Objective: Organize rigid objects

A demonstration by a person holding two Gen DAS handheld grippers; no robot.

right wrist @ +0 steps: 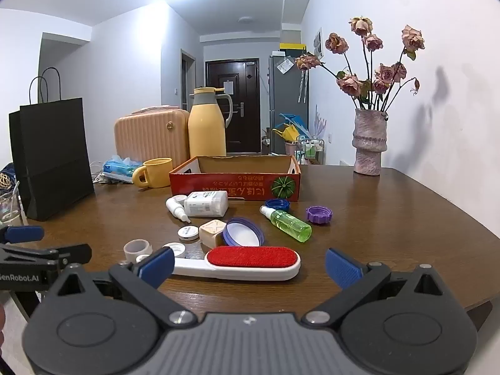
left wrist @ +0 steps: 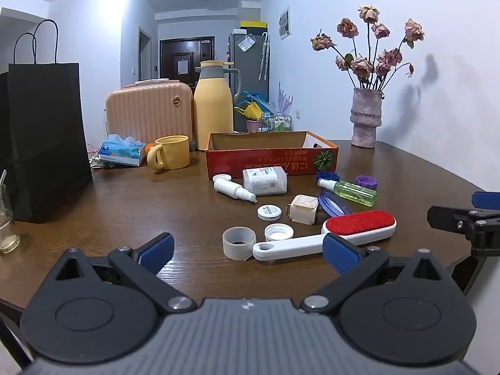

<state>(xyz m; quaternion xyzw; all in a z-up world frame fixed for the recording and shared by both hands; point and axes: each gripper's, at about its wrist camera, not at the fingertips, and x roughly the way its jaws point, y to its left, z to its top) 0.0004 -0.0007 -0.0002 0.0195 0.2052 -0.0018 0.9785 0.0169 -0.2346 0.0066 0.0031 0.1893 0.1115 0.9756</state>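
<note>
Wooden table [left wrist: 156, 206]: lint brush [right wrist: 250, 261], red box [right wrist: 234, 182], jaws wide.

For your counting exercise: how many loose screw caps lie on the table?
4: white beside the tape roll; white behind the dropper bottle; blue by the box; purple farthest right. Others may be hidden.

Occluded and cropped regions

The red box [left wrist: 272, 164] wall is hiding its floor; the glass [left wrist: 6, 218] is running off the left edge; box print is staying illegible.

a home: hallway front door [right wrist: 232, 106], fridge [right wrist: 287, 103], wooden dining table [right wrist: 390, 218].
</note>
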